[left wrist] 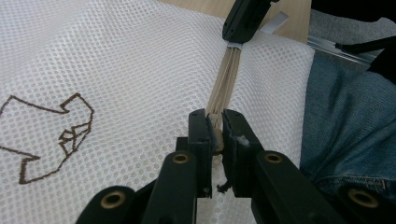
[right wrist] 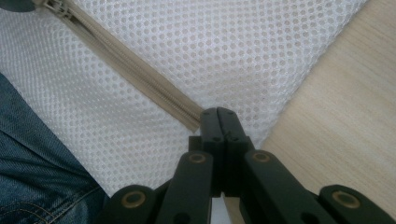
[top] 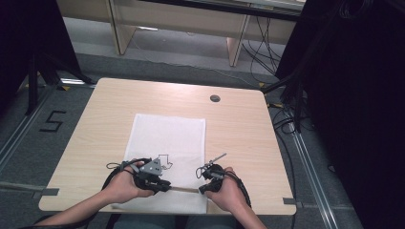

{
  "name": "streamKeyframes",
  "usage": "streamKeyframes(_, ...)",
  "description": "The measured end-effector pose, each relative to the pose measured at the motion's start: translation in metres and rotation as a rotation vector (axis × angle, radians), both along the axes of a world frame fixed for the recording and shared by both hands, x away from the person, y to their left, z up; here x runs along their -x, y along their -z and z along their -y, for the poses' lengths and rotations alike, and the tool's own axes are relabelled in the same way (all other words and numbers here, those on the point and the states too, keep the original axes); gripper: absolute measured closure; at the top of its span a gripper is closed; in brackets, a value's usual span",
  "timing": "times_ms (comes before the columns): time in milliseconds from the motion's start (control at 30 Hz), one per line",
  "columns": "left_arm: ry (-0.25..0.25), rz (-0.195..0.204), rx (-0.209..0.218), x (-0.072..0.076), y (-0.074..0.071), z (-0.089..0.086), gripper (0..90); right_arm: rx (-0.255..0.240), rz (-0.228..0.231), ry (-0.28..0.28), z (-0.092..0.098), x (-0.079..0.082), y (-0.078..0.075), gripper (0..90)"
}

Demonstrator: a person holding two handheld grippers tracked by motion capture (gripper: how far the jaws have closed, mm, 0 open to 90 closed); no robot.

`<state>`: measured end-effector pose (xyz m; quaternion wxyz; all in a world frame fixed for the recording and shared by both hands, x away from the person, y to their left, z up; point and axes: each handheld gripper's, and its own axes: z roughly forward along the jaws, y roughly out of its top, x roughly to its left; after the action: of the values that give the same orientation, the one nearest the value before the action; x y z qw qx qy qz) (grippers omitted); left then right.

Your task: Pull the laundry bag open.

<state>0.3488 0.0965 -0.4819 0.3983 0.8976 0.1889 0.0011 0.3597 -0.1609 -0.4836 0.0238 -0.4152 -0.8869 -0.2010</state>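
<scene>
Flat on the pale wooden tabletop (top: 105,124), near its front edge: a white rectangular mesh laundry bag (top: 167,133) with a brown outline figure stitched on it (left wrist: 51,135), the shape too small to read from the high view. Along the bag's near edge, a beige zipper (left wrist: 226,77), a thin tan line in the high view between the two hands.

Left gripper (left wrist: 215,130): fingers clamped on the zipper's small tan pull, close together with only that piece between them; what lies under the fingertips hidden by the fingers themselves. Farther along the zipper in the left gripper view, the right gripper's black tip, cut off by the top edge.

Right gripper (right wrist: 218,122): fingers pressed tight together at the end of the zipper tape, right by the bag's corner beside bare wood. Hard to make out whether fabric or tape is pinched between them, since the contact point sits behind the fingertips.

Blue denim trousers (right wrist: 37,172) just below the bag's edge in both gripper views, partly cut off. In the high view, both hands wrapped round the grippers, hiding the fingers there.
</scene>
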Motion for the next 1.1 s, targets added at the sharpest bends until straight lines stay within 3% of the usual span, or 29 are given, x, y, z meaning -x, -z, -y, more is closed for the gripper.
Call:
streamKeyframes(167,-0.003,0.003,-0.003,0.001,-0.001,0.000,81.9,0.004,-0.009,0.014,-0.001,0.001,0.000,90.0)
streamKeyframes(200,0.008,0.024,-0.010,0.001,-0.001,-0.001,81.9,-0.004,-0.004,0.018,-0.001,0.001,0.000,90.0)
streamKeyframes(233,-0.003,0.002,-0.003,0.001,-0.001,-0.002,81.9,-0.003,-0.003,0.019,-0.001,0.002,0.000,90.0)
streamKeyframes(267,0.012,0.014,-0.002,0.000,-0.002,-0.003,81.9,0.000,-0.006,0.018,0.000,0.001,0.000,90.0)
streamKeyframes(333,-0.005,0.001,0.010,0.001,-0.001,-0.006,81.9,-0.004,0.000,0.011,0.000,0.001,0.000,90.0)
streamKeyframes(400,0.003,0.023,-0.008,0.001,-0.001,-0.007,81.9,-0.007,-0.005,0.016,0.000,0.001,0.000,90.0)
streamKeyframes(433,-0.010,0.001,-0.001,0.002,-0.001,-0.007,81.9,-0.006,-0.005,0.015,-0.001,0.001,0.000,90.0)
streamKeyframes(667,0.000,0.011,0.011,0.002,-0.002,-0.010,81.9,0.004,0.000,0.020,0.000,0.002,0.000,90.0)
streamKeyframes(800,-0.021,0.003,0.006,0.002,-0.002,-0.014,81.9,-0.003,0.010,0.007,0.000,0.001,0.000,90.0)
streamKeyframes(1100,-0.026,0.012,0.010,0.003,-0.002,-0.019,81.9,0.004,-0.005,0.024,-0.001,0.003,-0.001,90.0)
